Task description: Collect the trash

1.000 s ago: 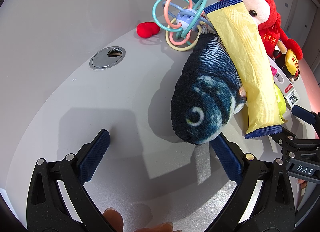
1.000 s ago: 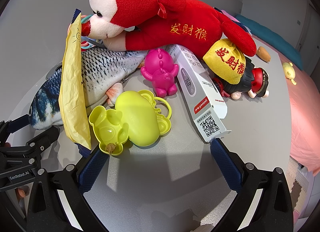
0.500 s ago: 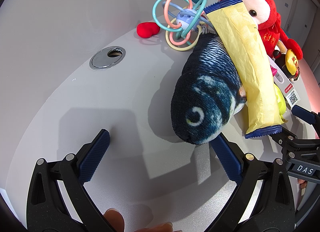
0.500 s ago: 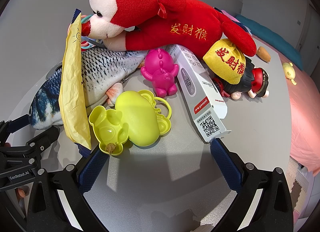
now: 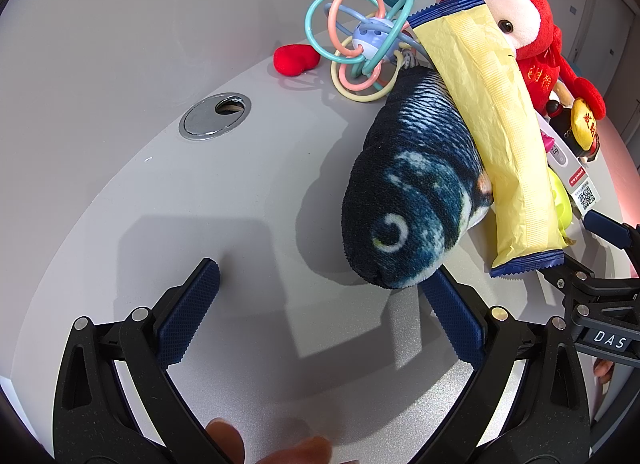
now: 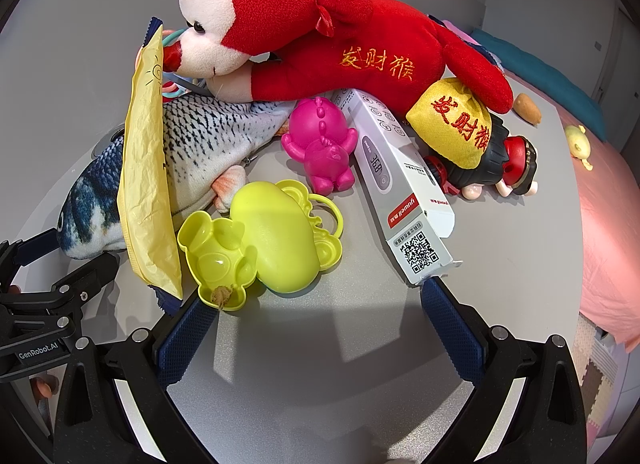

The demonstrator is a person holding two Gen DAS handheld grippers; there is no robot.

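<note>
Both the left gripper (image 5: 320, 290) and right gripper (image 6: 316, 304) hover with jaws wide, holding nothing. A yellow wrapper (image 5: 504, 135) lies along the plush fish (image 5: 412, 191) at centre right, on the desk (image 5: 200, 191).

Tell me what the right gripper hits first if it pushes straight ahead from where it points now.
Most likely the yellow-green plastic toy, lying just ahead of the open right gripper. The white thermometer box sits close by its right finger; depth is uncertain.

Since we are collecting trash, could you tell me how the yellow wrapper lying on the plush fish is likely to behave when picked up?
The yellow wrapper looks crinkled and thin, so it is probably light and may crumple under a pinch. It leans loosely on the plush fish, so a push would likely slide it off. Its long, flat shape may flop if gripped at one end.
</note>
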